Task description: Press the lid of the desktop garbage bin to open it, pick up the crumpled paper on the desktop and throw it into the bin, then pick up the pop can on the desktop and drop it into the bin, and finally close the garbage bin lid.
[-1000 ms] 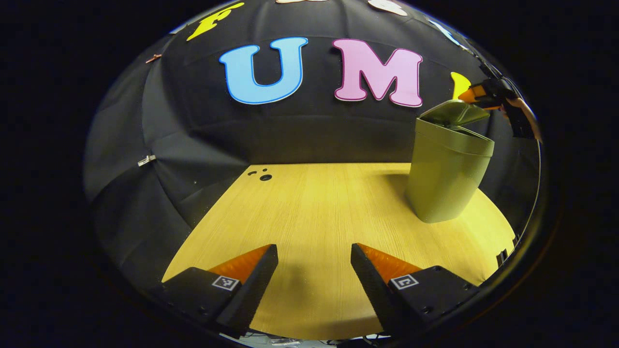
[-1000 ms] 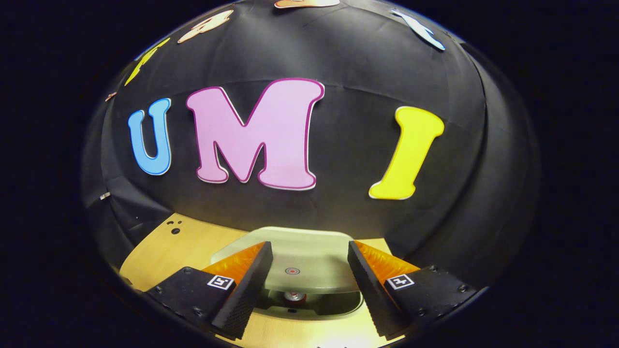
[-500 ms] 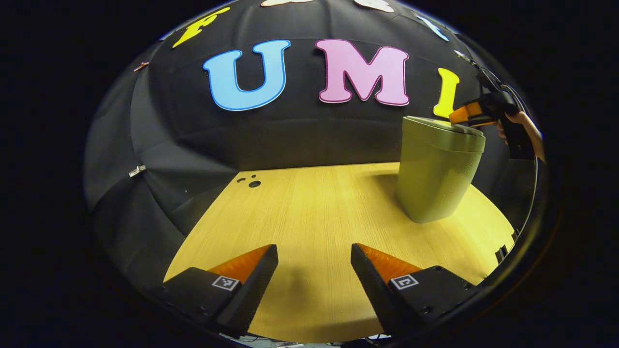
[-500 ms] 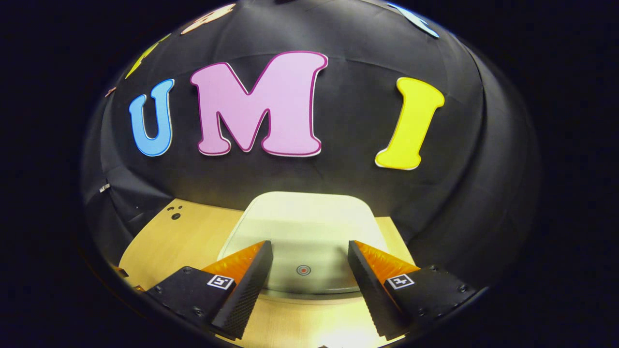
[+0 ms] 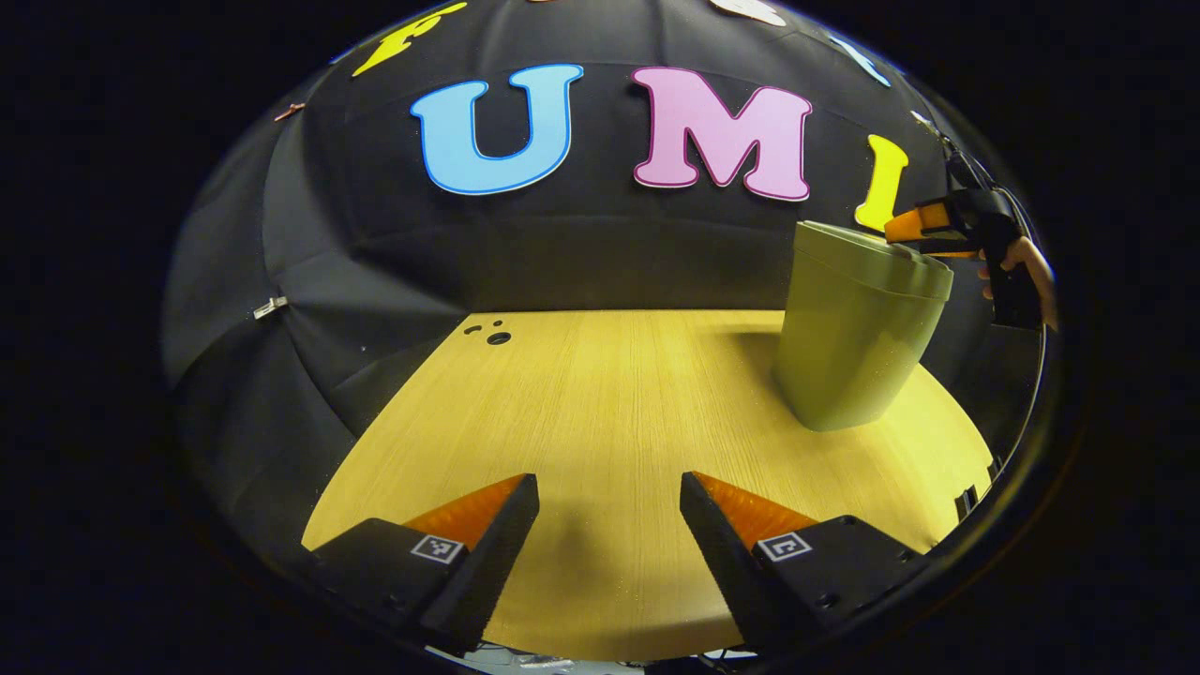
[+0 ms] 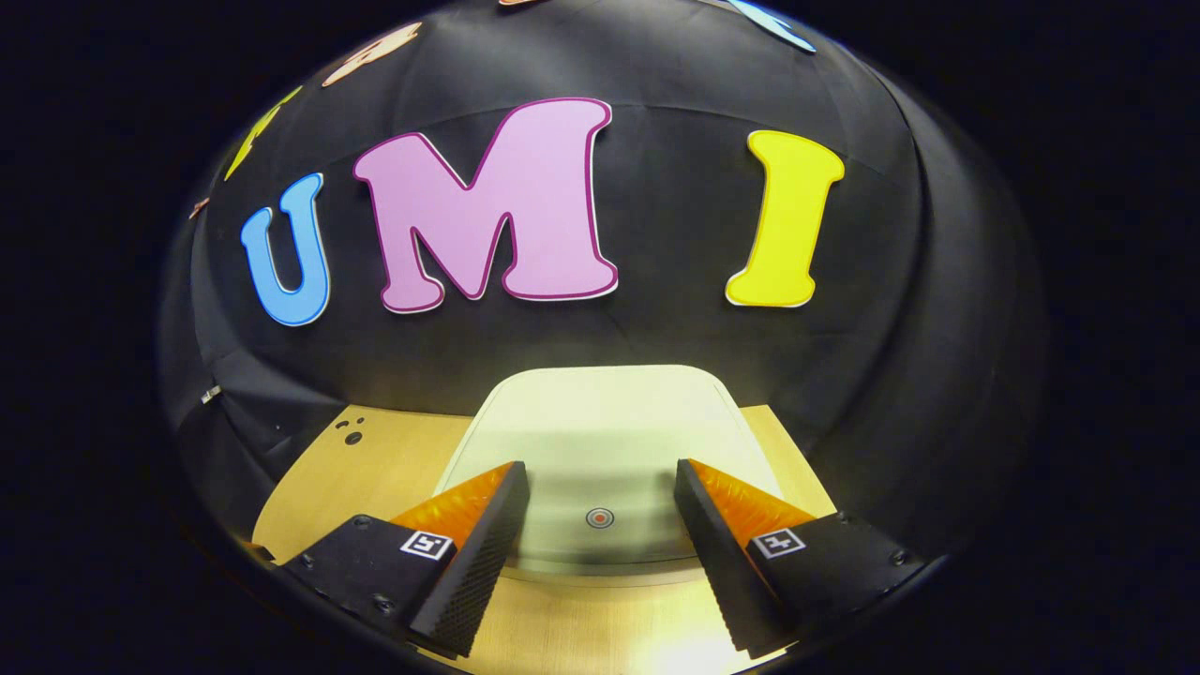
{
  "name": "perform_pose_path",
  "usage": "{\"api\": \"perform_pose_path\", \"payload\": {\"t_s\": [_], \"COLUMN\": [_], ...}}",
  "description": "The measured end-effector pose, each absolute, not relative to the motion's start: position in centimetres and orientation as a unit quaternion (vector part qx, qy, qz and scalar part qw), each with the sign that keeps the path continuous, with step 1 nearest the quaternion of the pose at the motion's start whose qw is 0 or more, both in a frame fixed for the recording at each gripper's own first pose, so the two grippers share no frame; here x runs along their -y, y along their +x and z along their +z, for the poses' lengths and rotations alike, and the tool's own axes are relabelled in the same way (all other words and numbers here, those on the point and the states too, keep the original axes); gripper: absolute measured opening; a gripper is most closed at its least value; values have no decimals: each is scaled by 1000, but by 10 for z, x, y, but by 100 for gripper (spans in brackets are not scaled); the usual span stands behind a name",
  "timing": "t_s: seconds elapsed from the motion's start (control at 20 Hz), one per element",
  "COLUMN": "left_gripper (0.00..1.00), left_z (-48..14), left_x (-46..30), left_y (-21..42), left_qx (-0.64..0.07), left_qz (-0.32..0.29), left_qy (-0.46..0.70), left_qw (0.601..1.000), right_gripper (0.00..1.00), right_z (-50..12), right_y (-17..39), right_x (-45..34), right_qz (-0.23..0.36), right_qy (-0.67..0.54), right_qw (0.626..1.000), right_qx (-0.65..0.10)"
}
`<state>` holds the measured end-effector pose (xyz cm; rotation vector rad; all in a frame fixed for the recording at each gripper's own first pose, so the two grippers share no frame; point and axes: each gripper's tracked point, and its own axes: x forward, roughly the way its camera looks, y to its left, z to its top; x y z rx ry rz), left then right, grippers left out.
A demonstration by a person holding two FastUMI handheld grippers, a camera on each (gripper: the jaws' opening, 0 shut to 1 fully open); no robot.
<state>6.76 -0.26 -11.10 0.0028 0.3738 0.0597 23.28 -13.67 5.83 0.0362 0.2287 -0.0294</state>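
Left tool point(image 5: 609, 525) released, fingers spread wide with nothing between them, hovering low over the bare wooden counter point(image 5: 600, 394). Ahead and off to its right, well apart: the green bin point(image 5: 853, 347) standing upright on the counter, lid point(image 5: 872, 258) down flat on top. Just past the bin's far-right edge, the right tool point(image 5: 914, 234) at lid height, tips over the lid's rim, gripped by a hand point(image 5: 1027, 272); contact with the lid cannot be told from here.

In the right gripper view, right tool point(image 6: 600, 525) likewise released, fingers wide apart and gripping nothing. Directly ahead and just below them, the pale flat top of the lid point(image 6: 600, 422), closed, with a small round red mark point(image 6: 600, 517) lying between the two fingers near the lid's close edge. Counter point(image 6: 375, 459) visible left of the lid, with small dark holes point(image 6: 352, 437) farther off to the left near the black cloth wall point(image 6: 891, 328).
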Motion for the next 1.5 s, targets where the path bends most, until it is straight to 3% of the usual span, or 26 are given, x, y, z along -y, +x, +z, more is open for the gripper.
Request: {"api": "perform_pose_path", "payload": {"t_s": [1.05, 1.5], "left_gripper": [98, 98], "left_z": [-42, 27], "left_x": [60, 58], "left_y": [93, 45], "left_qx": [-123, -11], "left_qz": [48, 8], "left_qy": [-7, 28], "left_qw": [991, 1000], "right_gripper": [100, 100], "right_z": [63, 95], "right_y": [217, 121], "right_x": [129, 82], "right_qz": [33, 18], "right_qy": [-1, -7], "right_qw": [998, 1000], "right_qx": [-47, 16]}}
